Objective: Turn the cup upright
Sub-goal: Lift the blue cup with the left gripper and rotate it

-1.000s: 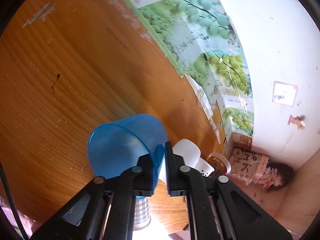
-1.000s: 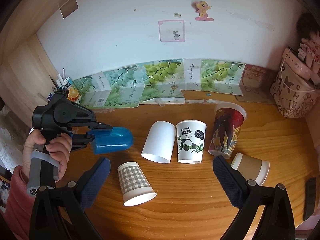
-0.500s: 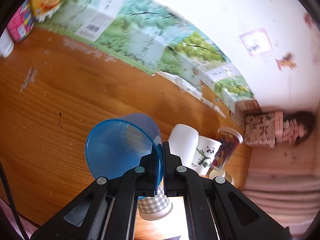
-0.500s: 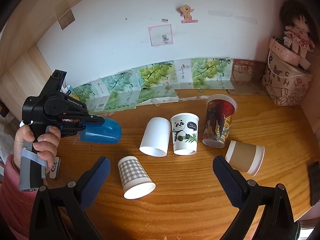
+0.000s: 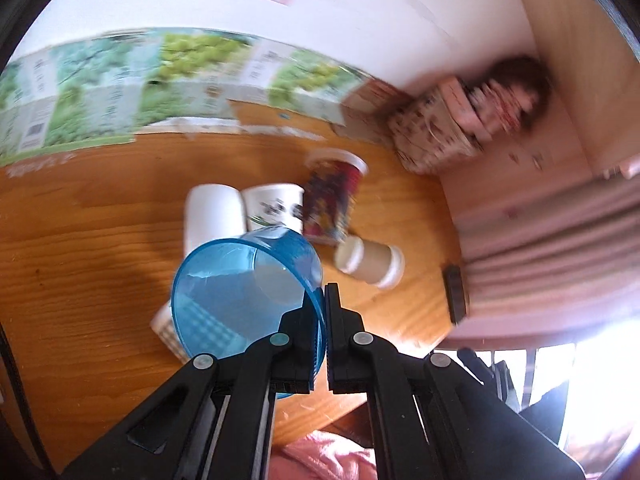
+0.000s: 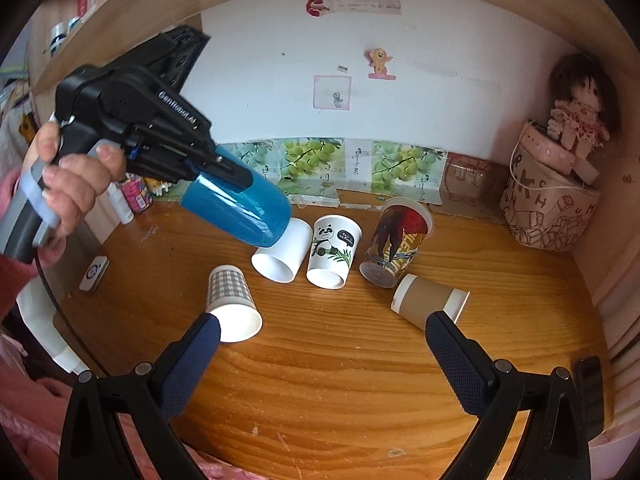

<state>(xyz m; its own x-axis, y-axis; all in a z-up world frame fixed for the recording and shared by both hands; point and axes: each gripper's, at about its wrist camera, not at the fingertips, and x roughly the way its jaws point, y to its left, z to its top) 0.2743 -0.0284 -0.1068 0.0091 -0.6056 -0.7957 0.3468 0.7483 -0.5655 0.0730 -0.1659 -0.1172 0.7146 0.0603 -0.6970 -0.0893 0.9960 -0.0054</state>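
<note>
At the left of the right-wrist view, the left gripper (image 6: 236, 176) is clamped on the wall of a translucent blue plastic cup (image 6: 240, 208), one finger inside the rim and one outside. The cup hangs in the air above the wooden desk (image 6: 340, 380), tilted with its closed base pointing down and to the right, its mouth toward the gripper. The gripper body carries white lettering that seems to read "GenRobot.AI", though the curve of the lens makes this uncertain.

Toward the middle, five other cups lie on their sides: a grey checked paper cup (image 6: 232, 300), a plain white one (image 6: 284, 254), a panda-print one (image 6: 332, 250), a tall cup printed in red (image 6: 396, 246) and a brown sleeved one (image 6: 430, 304). The thin rim pinch could slip while the cup turns, and its base swinging down could knock the white cup just below.

At the bottom, the right gripper (image 6: 320, 354) is spread wide and holds nothing.
</note>
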